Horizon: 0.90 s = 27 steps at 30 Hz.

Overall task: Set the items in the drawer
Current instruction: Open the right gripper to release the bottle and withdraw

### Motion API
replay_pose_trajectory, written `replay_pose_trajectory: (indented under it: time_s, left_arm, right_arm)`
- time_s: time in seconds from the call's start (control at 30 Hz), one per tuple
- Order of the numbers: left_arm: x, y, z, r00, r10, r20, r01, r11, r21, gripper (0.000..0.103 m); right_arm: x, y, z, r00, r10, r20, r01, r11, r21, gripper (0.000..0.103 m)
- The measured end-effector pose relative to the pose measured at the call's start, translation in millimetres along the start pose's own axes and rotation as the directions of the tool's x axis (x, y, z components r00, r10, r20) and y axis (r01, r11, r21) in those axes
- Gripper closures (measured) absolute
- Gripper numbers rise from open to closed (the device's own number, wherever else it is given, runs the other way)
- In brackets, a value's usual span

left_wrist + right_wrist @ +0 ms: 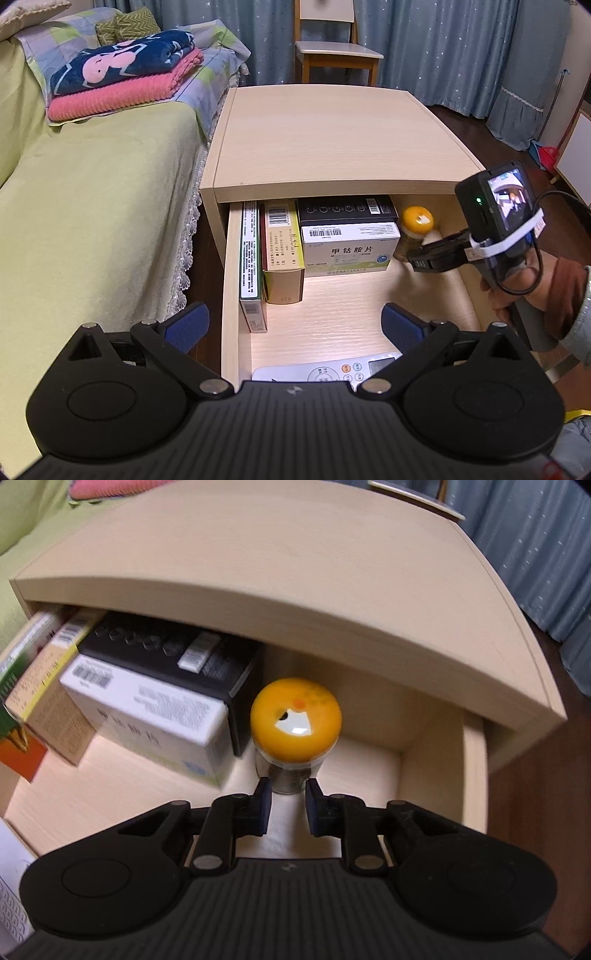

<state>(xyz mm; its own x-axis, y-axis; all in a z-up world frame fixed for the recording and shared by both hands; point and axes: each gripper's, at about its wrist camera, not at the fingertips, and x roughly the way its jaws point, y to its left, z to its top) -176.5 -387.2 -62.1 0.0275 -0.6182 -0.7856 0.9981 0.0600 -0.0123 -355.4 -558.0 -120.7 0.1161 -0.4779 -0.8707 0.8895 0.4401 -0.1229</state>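
Standing open under the nightstand top, the drawer (236,295) holds boxes and, at its right rear, the orange-capped jar (295,716); your right claw (288,794) brackets its base, contact unclear: either setting down or lifting; left claw (291,325) spread, holding nothing.

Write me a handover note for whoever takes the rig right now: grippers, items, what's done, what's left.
Left gripper: open, empty, hovering over the drawer front.
Right gripper: fingers either side of the orange-capped bottle, slightly apart; grip unclear.
Bottle stands upright at the drawer's right, beside the black box and white box.
Other boxes stand along the left; a remote lies at the front.
Left: let go, pull back, probably close the drawer.
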Motion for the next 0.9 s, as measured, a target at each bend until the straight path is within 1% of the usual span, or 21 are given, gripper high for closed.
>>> replay_pose_trajectory:
  time_s: [0.07, 0.13, 0.27, 0.4, 0.63, 0.9]
  left_arm:
    - [0, 0, 0, 1.0, 0.001, -0.001, -0.001, 1.0, -0.001, 0.003]
    - [1, -1, 0, 1.0, 0.004, -0.001, -0.004, 1.0, 0.0, 0.003]
    - [1, 0, -1, 1.0, 0.005, -0.002, -0.005, 1.0, -0.003, 0.003]
    - [0, 1, -2, 1.0, 0.011, -0.004, -0.012, 1.0, -0.008, 0.003]
    - [-2, 4, -5, 1.0, 0.022, -0.007, -0.022, 1.0, -0.017, 0.003]
    - [-2, 8, -7, 0.999, 0.033, -0.01, -0.033, 0.999, -0.033, 0.003]
  right_arm:
    - [-2, 0, 1, 0.999, 0.028, 0.017, -0.028, 1.0, 0.001, 0.087]
    - [-6, -1, -1, 0.999, 0.03, 0.022, -0.03, 1.0, 0.007, 0.087]
    - [-11, -3, -8, 1.0, -0.001, 0.009, 0.001, 1.0, 0.023, 0.087]
    - [-10, -8, -9, 1.0, -0.017, 0.019, 0.017, 0.999, 0.04, 0.09]
    - [-7, -3, -6, 1.0, -0.002, 0.024, 0.001, 0.999, 0.04, 0.091]
    - [-10, -12, -10, 1.0, -0.014, 0.023, 0.012, 0.996, 0.084, 0.091]
